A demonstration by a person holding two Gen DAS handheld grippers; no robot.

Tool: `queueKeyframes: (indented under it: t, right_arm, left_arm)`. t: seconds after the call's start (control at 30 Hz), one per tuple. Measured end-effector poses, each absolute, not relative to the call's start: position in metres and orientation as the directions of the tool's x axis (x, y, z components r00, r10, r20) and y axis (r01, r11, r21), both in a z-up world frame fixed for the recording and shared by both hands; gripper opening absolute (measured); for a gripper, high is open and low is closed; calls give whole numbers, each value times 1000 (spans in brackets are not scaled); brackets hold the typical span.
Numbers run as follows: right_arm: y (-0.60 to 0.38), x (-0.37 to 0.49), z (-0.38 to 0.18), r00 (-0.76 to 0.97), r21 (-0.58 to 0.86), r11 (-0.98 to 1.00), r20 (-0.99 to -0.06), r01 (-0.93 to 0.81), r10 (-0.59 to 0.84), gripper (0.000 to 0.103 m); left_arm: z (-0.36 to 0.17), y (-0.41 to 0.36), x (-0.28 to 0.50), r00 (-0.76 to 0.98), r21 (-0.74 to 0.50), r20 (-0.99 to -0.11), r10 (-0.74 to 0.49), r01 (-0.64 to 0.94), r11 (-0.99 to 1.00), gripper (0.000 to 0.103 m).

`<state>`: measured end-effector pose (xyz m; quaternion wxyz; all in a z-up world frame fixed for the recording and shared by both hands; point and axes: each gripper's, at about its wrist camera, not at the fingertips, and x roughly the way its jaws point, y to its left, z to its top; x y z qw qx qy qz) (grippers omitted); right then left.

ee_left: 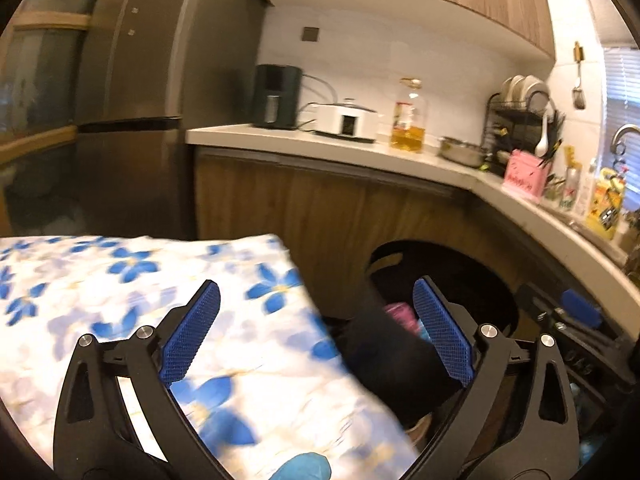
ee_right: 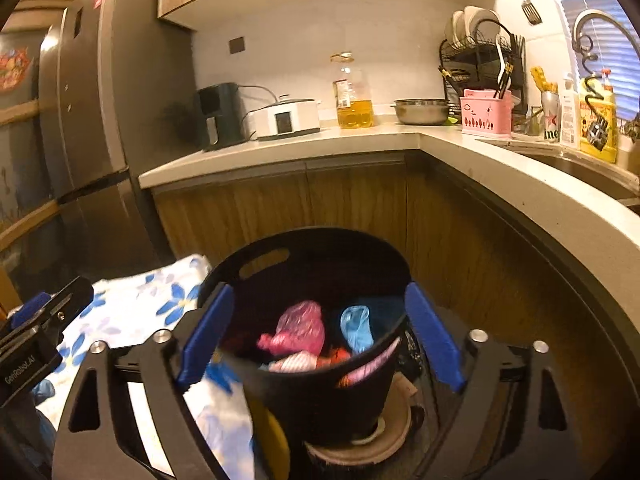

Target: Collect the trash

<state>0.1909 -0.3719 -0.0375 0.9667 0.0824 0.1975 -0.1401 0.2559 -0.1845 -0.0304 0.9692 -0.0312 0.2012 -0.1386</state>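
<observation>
- Where floral-cloth table [ee_left: 120,280] ends, black trash bin [ee_right: 320,392] at 3 o'clock.
- L-shaped kitchen counter [ee_right: 280,152] at 12; fridge [ee_right: 100,100] at 10.
- Left gripper [ee_left: 316,332], right gripper [ee_right: 320,332]: both wide, empty.

White lettering "GetRobot.AI" runs along the black body of the left claw [ee_right: 38,320], seen from the right wrist view at far left of the right claw. Far ahead to the right on the surface, a green can [ee_right: 552,116] shows the letters "ine" below a red star. Other labels are too blurred to read.
</observation>
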Motion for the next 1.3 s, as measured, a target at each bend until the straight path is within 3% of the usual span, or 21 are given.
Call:
queueKeyframes:
  t: [0.7,1.3]
  right_arm:
    - [-253,41,-13,876,-24,951,-383,308,-293,96]
    - [-208,-21,-14,891,-56,966,-376,252,-255,96]
  left_arm:
    - [-19,-76,78,902,-112,-375,-213,184,977,97]
    - [-17,-37,9,916,-121,-348,-200,167,978,97]
